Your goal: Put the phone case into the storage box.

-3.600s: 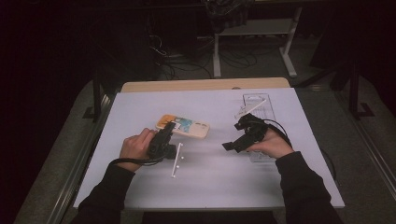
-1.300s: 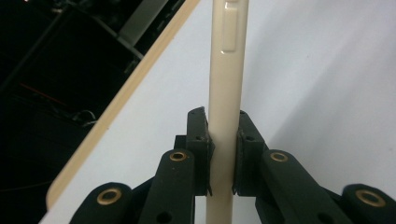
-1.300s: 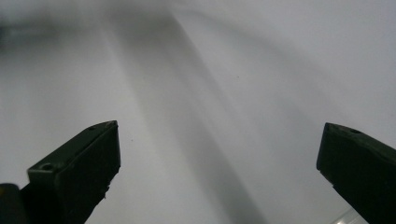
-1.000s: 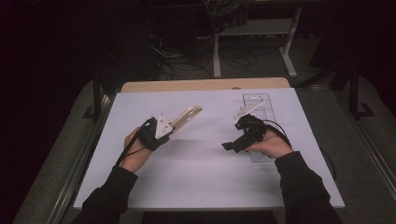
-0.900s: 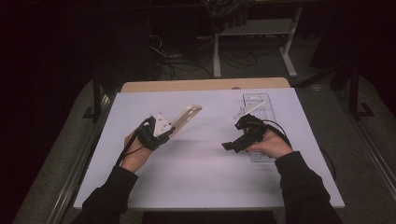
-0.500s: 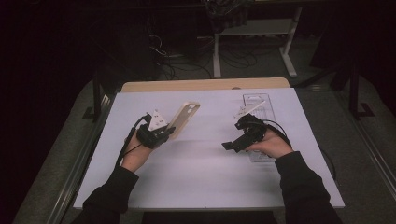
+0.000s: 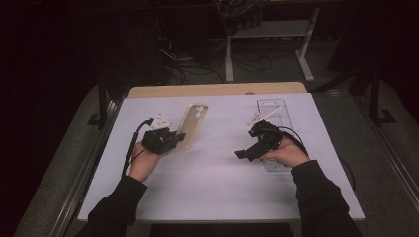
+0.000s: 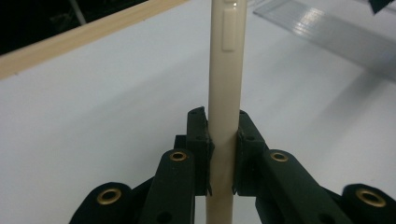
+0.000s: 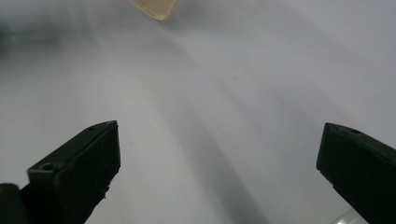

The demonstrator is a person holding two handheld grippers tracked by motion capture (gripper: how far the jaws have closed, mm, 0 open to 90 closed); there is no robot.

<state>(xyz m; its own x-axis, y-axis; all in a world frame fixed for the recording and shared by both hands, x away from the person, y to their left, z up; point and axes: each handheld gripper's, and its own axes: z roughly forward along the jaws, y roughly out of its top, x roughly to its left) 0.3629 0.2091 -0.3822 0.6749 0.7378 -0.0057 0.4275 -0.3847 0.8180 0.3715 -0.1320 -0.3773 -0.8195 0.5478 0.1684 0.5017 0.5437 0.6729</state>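
A beige phone case (image 7: pixel 191 123) is held up off the white table (image 7: pixel 217 187), its long axis pointing away from me. My left gripper (image 7: pixel 168 139) is shut on its near end; in the left gripper view the case's thin edge (image 8: pixel 225 70) stands between the two black jaws, with a side button slot near the top. My right gripper (image 7: pixel 243 153) rests at the table's right of centre, jaws wide apart with nothing between them (image 9: pixel 217 168). A corner of the case (image 9: pixel 156 8) shows far off in the right gripper view.
A clear plastic package (image 7: pixel 271 114) lies flat at the back right, partly under my right hand; it also appears as a clear sheet (image 8: pixel 327 32) in the left gripper view. A wooden strip (image 7: pixel 217 89) edges the table's far side. Cables and stand legs lie beyond.
The left gripper has lifted the case off the table and turned it from pointing right to pointing away. Earlier, the case lay flat with a white piece. The right gripper has stayed still.
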